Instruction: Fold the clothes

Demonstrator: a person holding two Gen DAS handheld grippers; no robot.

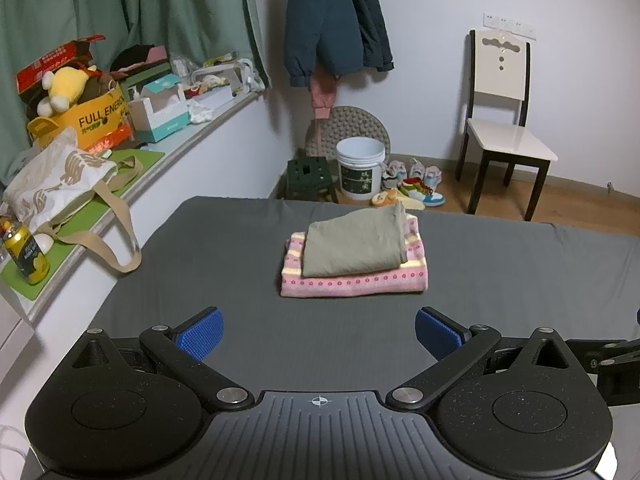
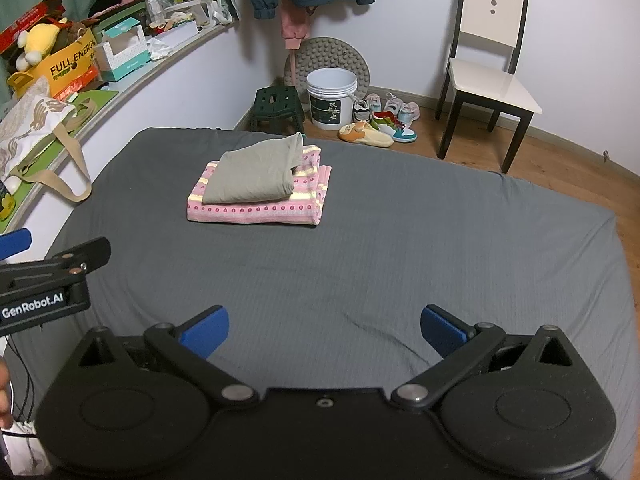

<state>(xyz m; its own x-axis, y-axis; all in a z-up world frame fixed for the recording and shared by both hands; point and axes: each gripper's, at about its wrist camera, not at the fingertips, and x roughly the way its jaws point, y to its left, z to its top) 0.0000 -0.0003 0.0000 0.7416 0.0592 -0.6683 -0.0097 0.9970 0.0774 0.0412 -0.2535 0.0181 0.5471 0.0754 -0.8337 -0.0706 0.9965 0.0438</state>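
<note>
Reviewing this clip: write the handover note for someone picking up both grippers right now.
Left gripper: open, empty, above the grey bed sheet.
Right gripper: open, empty, also over the sheet.
Clothes: folded olive garment lies on top of the folded pink patterned garment, stacked mid-bed, ahead of both grippers.
Done: both visible pieces look folded and stacked.
Left: no unfolded clothes show on the bed; the olive piece's far corner sticks up slightly and may want flattening.

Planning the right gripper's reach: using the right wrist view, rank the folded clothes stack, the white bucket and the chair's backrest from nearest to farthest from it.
Measured from the right gripper:
1. Folded clothes stack, on the grey bed, ahead and left.
2. White bucket, on the floor past the bed's far edge.
3. Chair's backrest, against the far wall, to the right.
</note>
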